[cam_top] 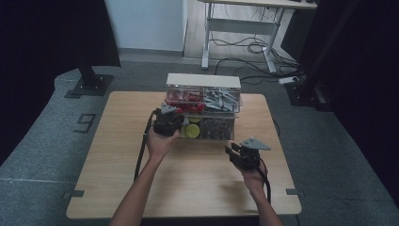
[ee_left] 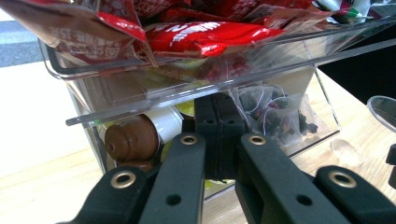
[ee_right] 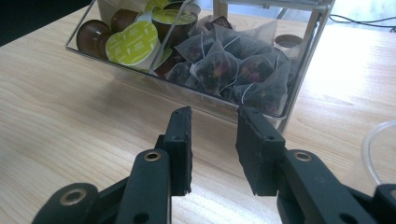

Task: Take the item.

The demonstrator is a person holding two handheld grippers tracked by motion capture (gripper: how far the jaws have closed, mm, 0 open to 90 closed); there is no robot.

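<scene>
the clear plastic organizer [cam_top: 203,106] sits at the far middle of our pale wooden worktop [cam_top: 117,155], its open lower tray holding round coffee pods [ee_right: 132,43] and pyramid-shaped mesh tea bags [ee_right: 219,63]; glossy red packets [ee_left: 205,35] fill the upper bin. our left gripper [cam_top: 167,123] has its fingers pressed together against the tray's front. our right gripper [ee_right: 212,122] hovers just before the tray, fingers apart, nothing between them.

High view overhead; tool views near organizer [cam_top: 203,106].

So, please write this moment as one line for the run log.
left gripper: shut, at lower drawer | right gripper: open, empty, facing tea bags
</scene>
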